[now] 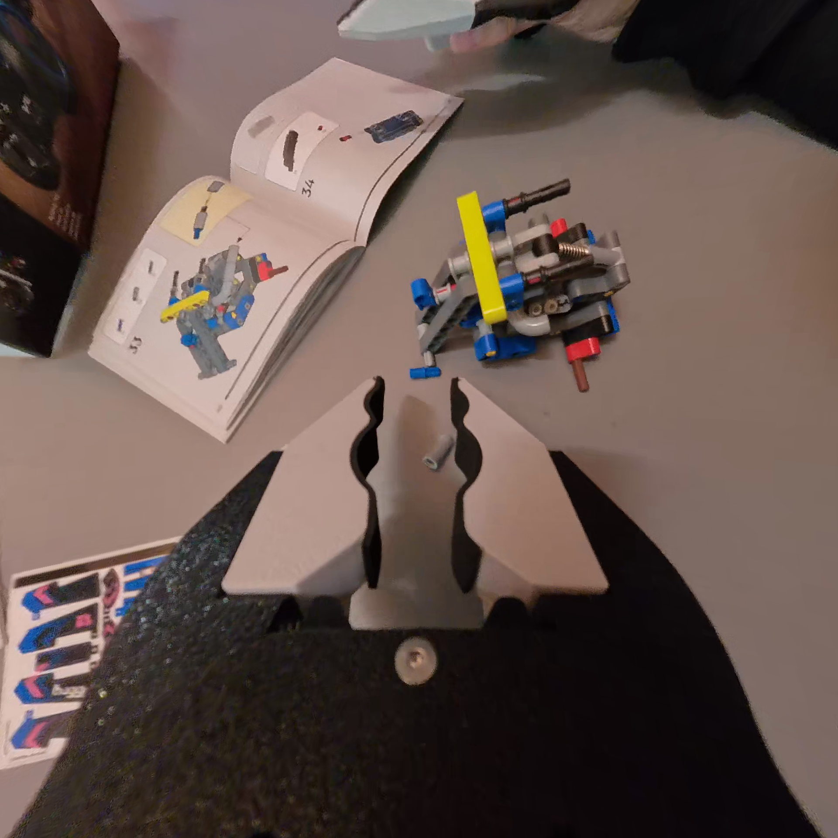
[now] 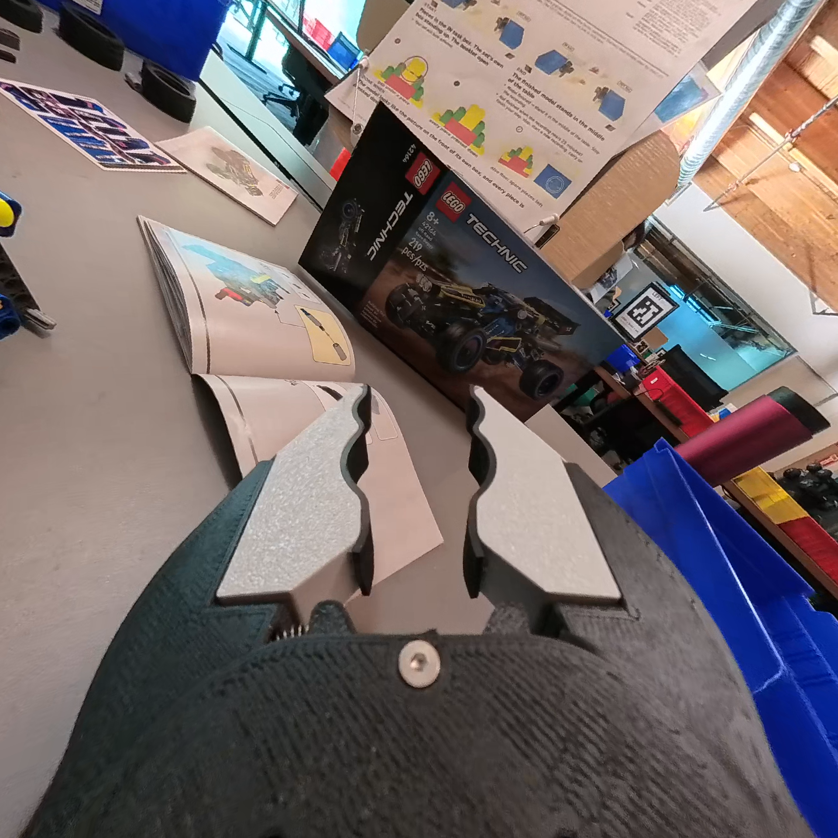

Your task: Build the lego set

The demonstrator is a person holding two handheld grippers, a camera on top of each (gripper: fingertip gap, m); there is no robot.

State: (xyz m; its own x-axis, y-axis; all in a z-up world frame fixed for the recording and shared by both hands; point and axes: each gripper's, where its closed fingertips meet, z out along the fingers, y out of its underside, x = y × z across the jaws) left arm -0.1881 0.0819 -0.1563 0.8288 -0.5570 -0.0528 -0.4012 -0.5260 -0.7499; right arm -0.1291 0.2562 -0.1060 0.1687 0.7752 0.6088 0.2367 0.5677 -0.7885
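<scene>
Overall, the work surface is a plain grey table, matte and lightly marked. An open instruction booklet lies on it, with a sticker sheet near the left edge and a dark product box standing upright behind the booklet. A second, thinner leaflet lies farther back beside black tyres. A blue bin sits at the right table edge. Behind: a hanging printed sheet, cardboard, shelving with red and blue crates, a square black-and-white marker on a wall.

Left gripper: fingers spread, nothing pinched. A small grey sleeve piece lies on the table between them, close to the right-hand pad; whether it touches that pad, cannot tell. Just beyond the fingertips lies a small blue pin, and past that a partly built brick model with a yellow beam across it, grey frame, blue connectors, red bush and a spring.

Right gripper: fingers spread wide, grasp bare, hovering low over the near page of the booklet.

Hard to read: the right gripper seen from the left wrist view is motion-blurred at the top edge. The model is cut off at the left border of the right wrist view. The box is cropped and blurred in the left wrist view.
</scene>
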